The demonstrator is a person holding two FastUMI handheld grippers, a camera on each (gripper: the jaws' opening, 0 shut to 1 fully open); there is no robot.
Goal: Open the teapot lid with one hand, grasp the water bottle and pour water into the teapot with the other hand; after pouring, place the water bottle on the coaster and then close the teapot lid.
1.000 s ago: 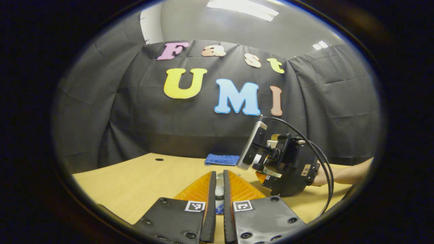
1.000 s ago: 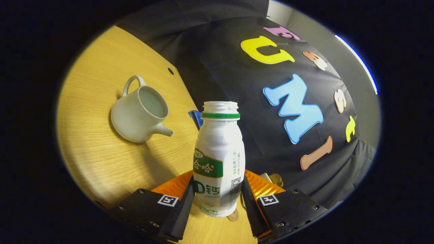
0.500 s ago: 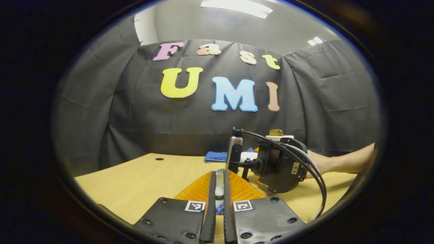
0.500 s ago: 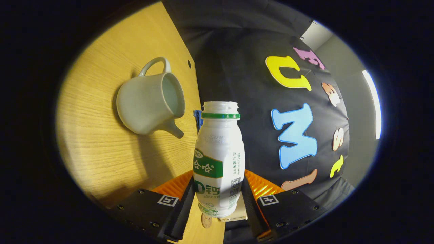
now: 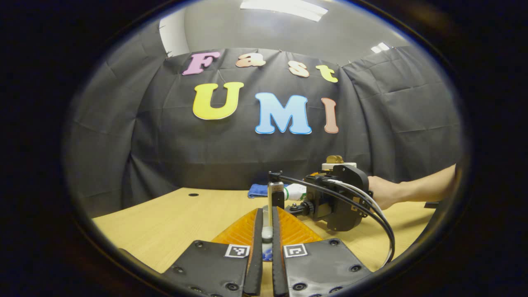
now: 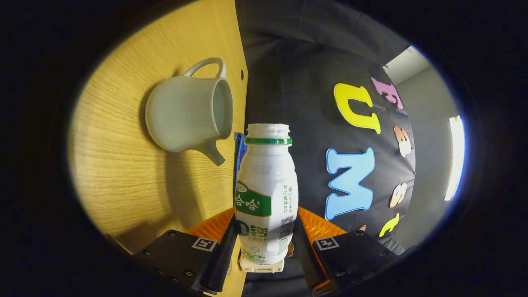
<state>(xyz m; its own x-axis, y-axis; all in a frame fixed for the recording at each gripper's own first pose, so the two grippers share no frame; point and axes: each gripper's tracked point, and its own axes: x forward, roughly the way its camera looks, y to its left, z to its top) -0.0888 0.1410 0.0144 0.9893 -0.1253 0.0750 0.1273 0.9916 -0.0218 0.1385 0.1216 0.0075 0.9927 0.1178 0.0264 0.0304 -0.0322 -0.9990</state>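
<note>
White plastic water bottle [image 6: 266, 194], uncapped, green ring below the threaded neck: your right gripper [image 6: 264, 247] has both fingers pressed on its lower body, over the label. In the right gripper view it lies tipped on its side, mouth just beside the rim of the teapot [image 6: 189, 115]. Judge it light and thin-walled; it will dent if you squeeze, and the printed sleeve looks slick, so hold low and firm rather than hard. Pale glazed ceramic teapot, lid off, stands on the wooden tabletop [image 6: 123, 173], loop handle away from the bottle, short spout toward it. Treat it as heavy, stiff and chippable; keep the bottle's neck from knocking the rim. Teapot lid [image 5: 267, 235]: your left gripper [image 5: 264, 231] is narrowed onto a small pale piece, seemingly the lid's knob; small, smooth and brittle, so pinch it squarely. Blue cloth [image 5: 259, 190] lies at the tabletop's far edge. Coaster: I cannot place it with any certainty.
</note>
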